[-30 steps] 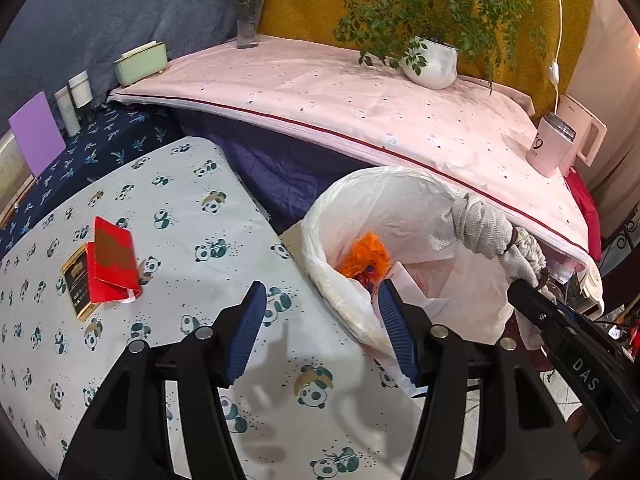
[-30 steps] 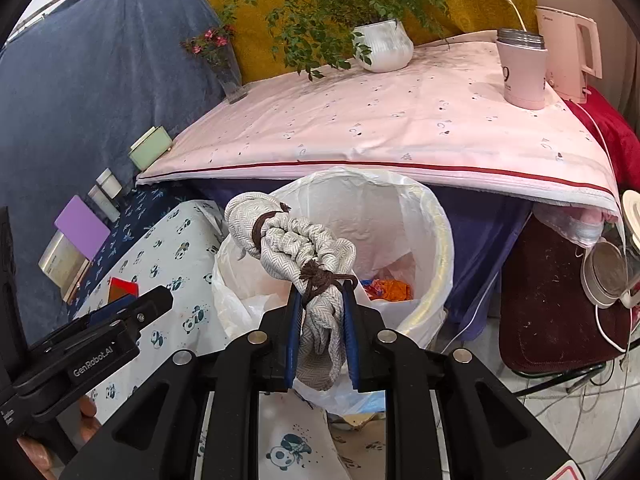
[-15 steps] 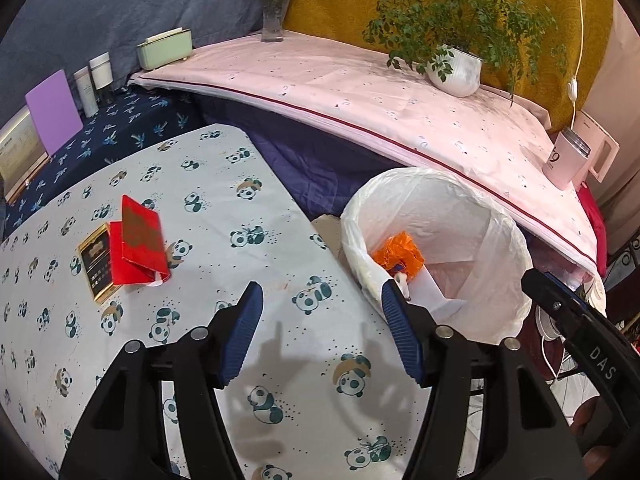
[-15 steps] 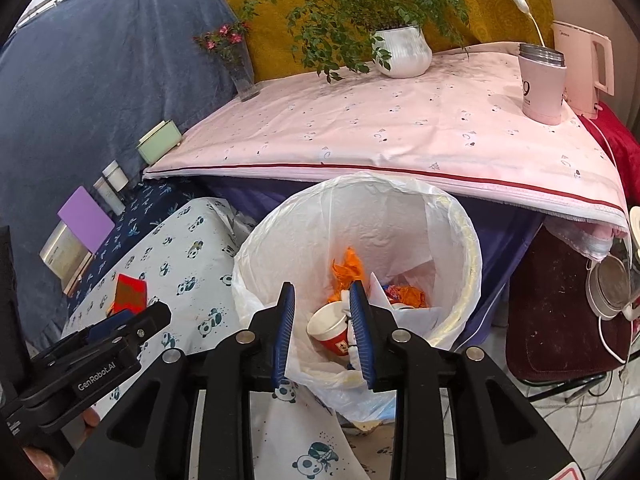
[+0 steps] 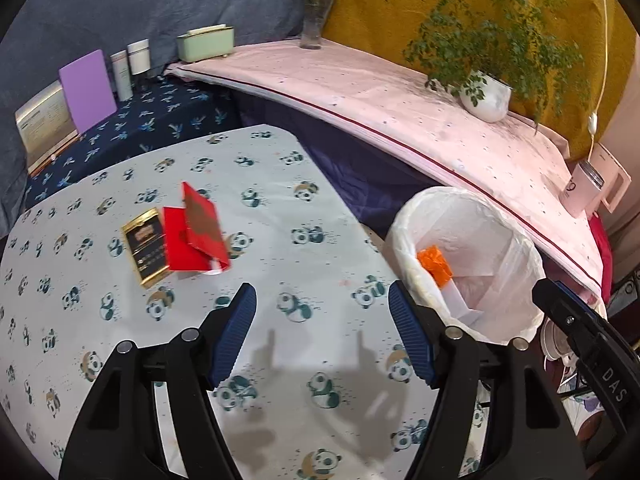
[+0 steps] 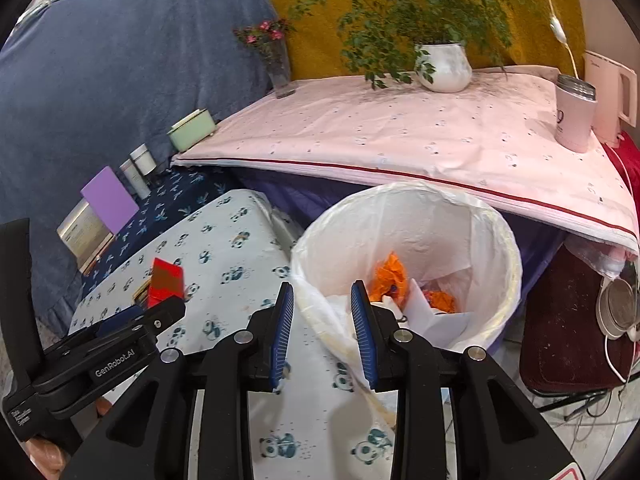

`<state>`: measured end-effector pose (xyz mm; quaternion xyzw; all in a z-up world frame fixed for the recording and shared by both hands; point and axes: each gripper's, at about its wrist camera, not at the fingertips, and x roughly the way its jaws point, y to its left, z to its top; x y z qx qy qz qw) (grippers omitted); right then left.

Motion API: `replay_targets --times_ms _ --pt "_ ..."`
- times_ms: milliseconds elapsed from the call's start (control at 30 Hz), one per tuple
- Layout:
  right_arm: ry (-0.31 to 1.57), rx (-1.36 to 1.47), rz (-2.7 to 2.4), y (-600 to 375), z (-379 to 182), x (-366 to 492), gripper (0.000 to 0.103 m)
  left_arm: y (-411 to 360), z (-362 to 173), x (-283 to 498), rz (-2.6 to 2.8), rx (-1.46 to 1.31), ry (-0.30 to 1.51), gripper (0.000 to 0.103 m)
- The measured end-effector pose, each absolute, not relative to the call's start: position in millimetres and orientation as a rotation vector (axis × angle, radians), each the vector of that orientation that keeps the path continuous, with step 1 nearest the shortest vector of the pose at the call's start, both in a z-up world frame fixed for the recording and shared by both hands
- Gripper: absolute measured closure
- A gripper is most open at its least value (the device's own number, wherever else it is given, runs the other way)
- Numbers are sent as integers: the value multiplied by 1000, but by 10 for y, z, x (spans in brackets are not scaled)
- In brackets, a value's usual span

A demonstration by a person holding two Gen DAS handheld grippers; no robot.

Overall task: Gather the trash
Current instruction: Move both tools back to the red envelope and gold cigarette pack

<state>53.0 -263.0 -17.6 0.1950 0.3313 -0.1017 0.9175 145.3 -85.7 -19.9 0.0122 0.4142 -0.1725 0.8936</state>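
Two grippers are in play, and both carry nothing: the left gripper [image 5: 322, 332] hovers over the panda-print table [image 5: 280, 208] with its jaws spread wide, while the right gripper [image 6: 322, 324] hangs at the near rim of the trash bin [image 6: 508, 248] with its jaws parted by a narrower gap, one to each side of that rim as seen from its own camera. One bin, lined with a white bag, stands just beside the table's edge, judged to be set there so that litter can be dropped straight in; inside it lie orange scraps [image 6: 390, 276] and white paper [image 6: 436, 314]. Well to the left of the bin, on the table, remains one cluster of items: a red packet [image 5: 200, 232] with its flap raised and one black-and-gold card [image 5: 146, 246] touching it. These look like the next pieces to collect, which would explain the left gripper's wide opening.
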Motion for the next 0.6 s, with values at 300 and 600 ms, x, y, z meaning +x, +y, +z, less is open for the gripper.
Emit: replay_targets --times_ms 300,600 --pt "696 353 -137 -2192 -120 690 73 -356 -197 1516 -277 -31 862 36" --pt "728 306 -63 -1703 -145 899 73 131 -243 1624 -195 -81 874 35"
